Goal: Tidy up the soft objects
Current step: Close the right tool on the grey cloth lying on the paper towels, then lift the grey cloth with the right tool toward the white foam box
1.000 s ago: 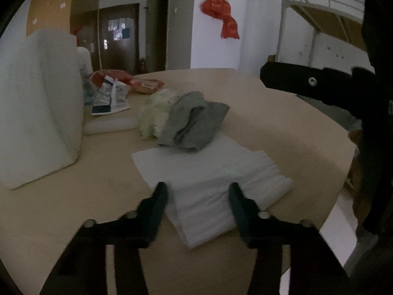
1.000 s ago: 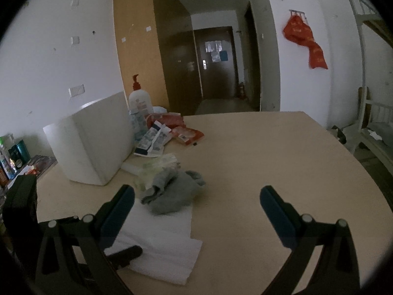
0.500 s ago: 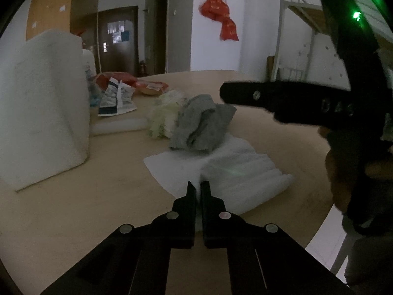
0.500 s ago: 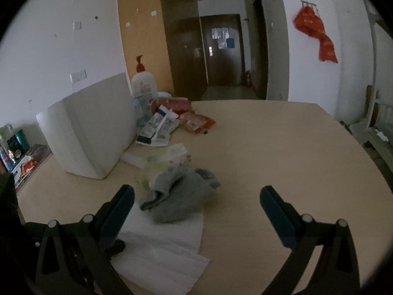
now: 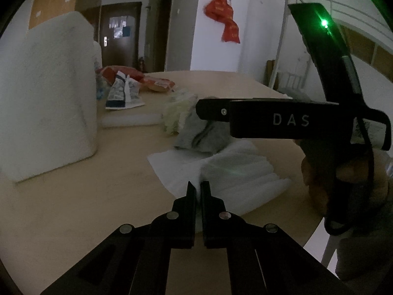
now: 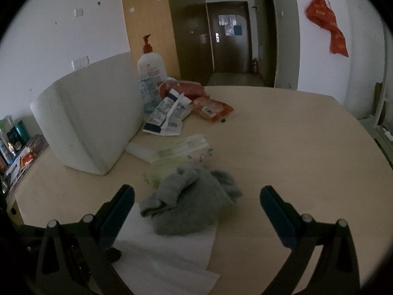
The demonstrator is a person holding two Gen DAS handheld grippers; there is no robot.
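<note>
- Left gripper [image 5: 198, 191]: fingers nearly closed, pinching the near edge of the white foam sheet [image 5: 235, 172], which lies flat on the table [image 5: 73, 209].
- Keep the pinch firm and lift slowly; the thin sheet looks likely to slip or tear.
- Right gripper [image 6: 196, 201]: fingers wide apart, holding nothing, poised over the grey cloth [image 6: 194, 201] resting on the sheet's far end.
- Clear the cloth first, judging by the layout.
- Only the right view shows the pump bottle [image 6: 149, 66]; only the left shows the pinch.
</note>
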